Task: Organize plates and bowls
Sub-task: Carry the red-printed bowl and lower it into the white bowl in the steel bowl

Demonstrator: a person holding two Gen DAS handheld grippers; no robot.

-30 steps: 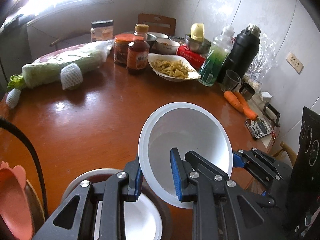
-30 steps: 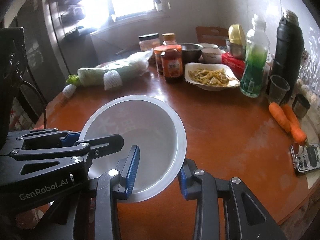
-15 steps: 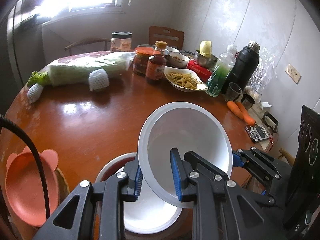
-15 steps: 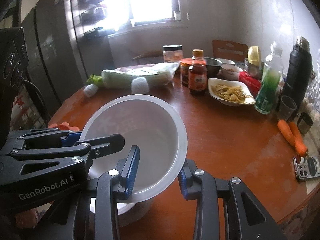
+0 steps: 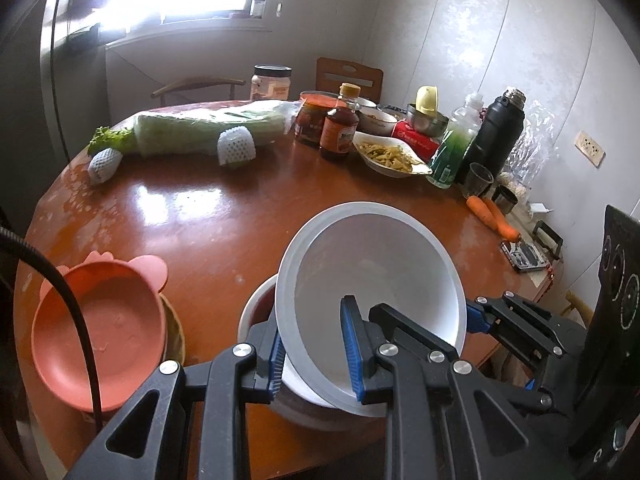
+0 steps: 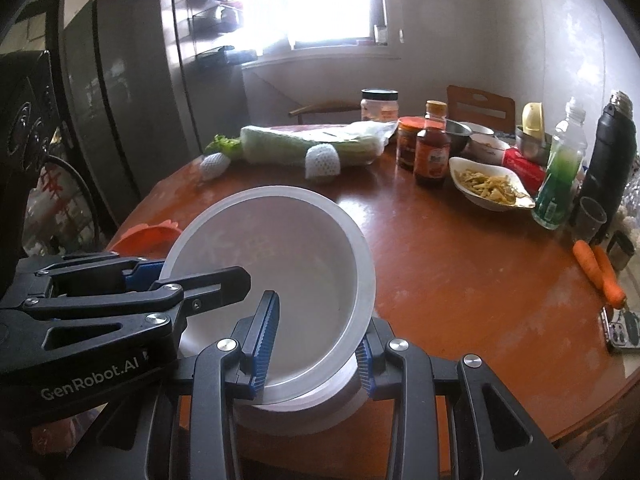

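A white bowl point(image 5: 372, 272) point(image 6: 280, 248) hangs tilted just above the near part of the wooden table point(image 5: 200, 216). My left gripper point(image 5: 314, 354) is shut on its left rim, one blue pad inside and one outside. My right gripper point(image 6: 316, 352) is shut on the opposite rim in the same way and shows as blue-tipped fingers point(image 5: 476, 316) in the left wrist view. Directly beneath sits a second white-rimmed bowl point(image 5: 256, 308) point(image 6: 288, 412), mostly hidden. To the left, a pink eared plate point(image 5: 100, 328) point(image 6: 148, 236) rests on a yellowish plate point(image 5: 176, 332).
At the back of the table lie a wrapped cabbage point(image 5: 200, 132), sauce jars point(image 5: 338, 132), a dish of food point(image 5: 390, 156), a green bottle point(image 5: 452, 152) and a black flask point(image 5: 496, 136). Carrots point(image 5: 492, 216) and a phone point(image 5: 524, 256) lie at the right edge. Chairs stand behind the table.
Both grippers have carried the white bowl back toward the table's near edge, over the second bowl. The pink plate and more of the room have come into view.
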